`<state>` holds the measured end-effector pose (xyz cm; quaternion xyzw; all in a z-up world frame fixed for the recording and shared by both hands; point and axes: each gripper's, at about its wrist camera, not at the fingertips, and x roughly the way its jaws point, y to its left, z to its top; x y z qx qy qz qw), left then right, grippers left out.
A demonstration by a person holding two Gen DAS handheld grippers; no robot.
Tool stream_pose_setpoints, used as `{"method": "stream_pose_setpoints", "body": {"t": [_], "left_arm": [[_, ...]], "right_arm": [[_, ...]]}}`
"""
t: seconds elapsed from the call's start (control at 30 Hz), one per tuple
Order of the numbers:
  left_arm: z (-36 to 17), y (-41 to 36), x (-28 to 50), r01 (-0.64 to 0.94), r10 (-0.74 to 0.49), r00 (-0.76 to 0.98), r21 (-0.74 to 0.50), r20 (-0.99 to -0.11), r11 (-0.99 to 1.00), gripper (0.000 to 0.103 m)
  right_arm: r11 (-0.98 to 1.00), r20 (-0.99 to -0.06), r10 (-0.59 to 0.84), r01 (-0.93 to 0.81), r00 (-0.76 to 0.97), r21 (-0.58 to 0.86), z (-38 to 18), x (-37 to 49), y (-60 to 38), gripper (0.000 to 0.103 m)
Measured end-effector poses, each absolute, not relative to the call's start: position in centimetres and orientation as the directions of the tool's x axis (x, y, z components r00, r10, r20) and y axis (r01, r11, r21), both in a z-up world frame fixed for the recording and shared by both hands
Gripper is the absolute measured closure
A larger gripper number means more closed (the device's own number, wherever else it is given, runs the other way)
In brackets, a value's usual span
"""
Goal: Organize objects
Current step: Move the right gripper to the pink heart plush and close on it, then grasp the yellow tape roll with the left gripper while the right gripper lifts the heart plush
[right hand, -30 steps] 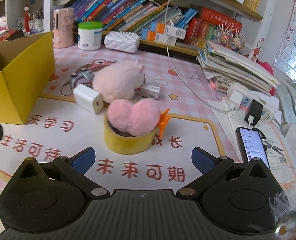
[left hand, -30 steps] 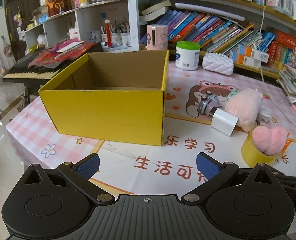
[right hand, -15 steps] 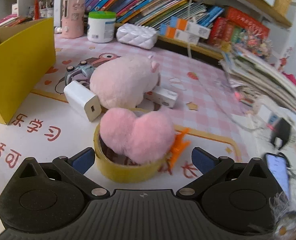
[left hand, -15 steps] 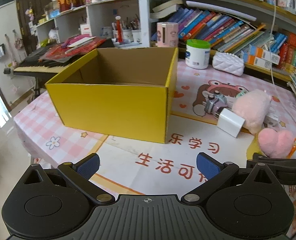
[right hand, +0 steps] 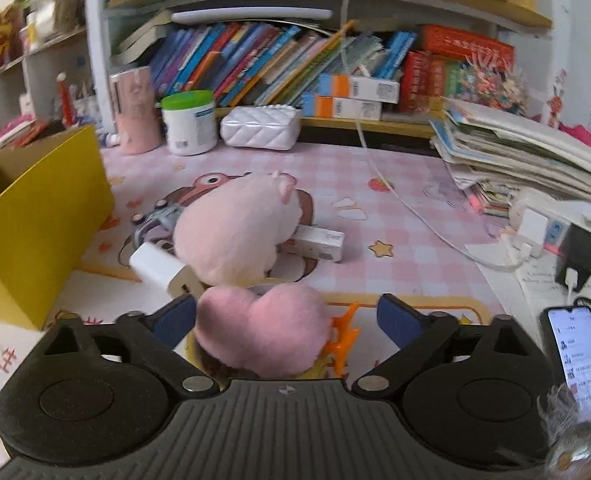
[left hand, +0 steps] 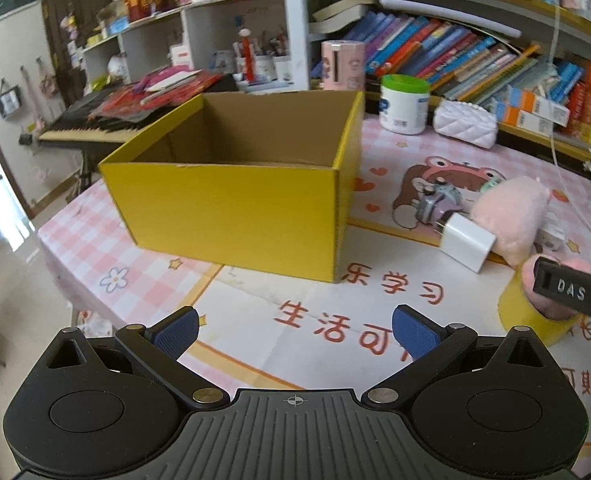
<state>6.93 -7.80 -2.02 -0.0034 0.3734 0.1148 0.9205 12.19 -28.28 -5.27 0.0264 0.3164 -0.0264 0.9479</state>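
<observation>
Left wrist view takes the yellow box [left hand: 231, 216] as its anchor: it stands open-topped on the pink checked tablecloth [left hand: 83, 252], nothing visible inside. The left gripper [left hand: 293, 330] hovers in front of the box, fingers wide apart with only bare cloth between them, much as it did a second ago. To the right of the box lie a white charger [left hand: 466, 245] and a pale pink plush toy [left hand: 509, 216], touching each other. Further right of the box, the right gripper's black finger now reaches across a pink fluffy heart [left hand: 551, 308] seated in a yellow tape roll [left hand: 523, 312]; a second ago that finger was absent from this view.

Right wrist view shows the same change up close. The right gripper [right hand: 285, 318] has closed in on the pink fluffy heart [right hand: 261, 332], which now sits between the blue pads, and the jaws are closing. The left pad seems just beside the fluff; the right pad is clearly apart from it, so nothing is gripped yet. An orange clip [right hand: 343, 338] pokes out on the heart's right. A phone [right hand: 575, 352] lies far right of the box.

Judged from this, the pick is beginning, and the box looks the likely destination.
</observation>
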Motion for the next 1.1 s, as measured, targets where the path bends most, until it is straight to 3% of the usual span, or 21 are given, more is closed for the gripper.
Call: {"method": "stream_pose_setpoints", "body": {"t": [0.07,0.37,0.4,0.47,0.77,0.93,1.1], "left_arm": [[-2.0,-8.2,7.0,-0.202,0.205,0.697,0.086,-0.687,0.976,0.0],[-1.8,-9.8,7.6,-0.162,0.174,0.714,0.081,-0.678,0.983,0.0],[-1.8,-10.1,7.7,-0.153,0.169,0.718,0.084,-0.675,0.985,0.0],[-1.8,-10.5,7.8,-0.14,0.162,0.724,0.088,-0.67,0.986,0.0],[-2.2,-13.2,9.2,-0.075,0.086,0.733,0.046,-0.675,0.996,0.0],[-2.9,-16.8,10.6,0.055,-0.025,0.721,0.021,-0.692,0.998,0.0],[-4.0,-20.5,12.1,0.172,-0.131,0.688,-0.015,-0.714,0.985,0.0]], "right_arm": [[0.997,-0.622,0.003,0.047,0.783,0.064,-5.5,12.6,-28.6,0.021],[0.998,-0.65,0.051,-0.056,0.758,0.012,-6.5,12.8,-28.4,0.026],[0.998,-0.646,0.058,-0.06,0.761,0.019,-6.4,12.7,-28.5,0.03],[0.998,-0.616,0.068,-0.053,0.785,0.044,-6.0,12.2,-29.1,0.056],[0.979,-0.477,0.144,-0.054,0.867,0.198,-1.8,9.6,-32.6,0.057],[0.984,-0.413,0.03,0.046,0.91,0.174,0.3,8.1,-35.4,0.057],[0.979,-0.433,-0.055,0.134,0.9,0.153,0.2,7.4,-38.0,0.057]]}}
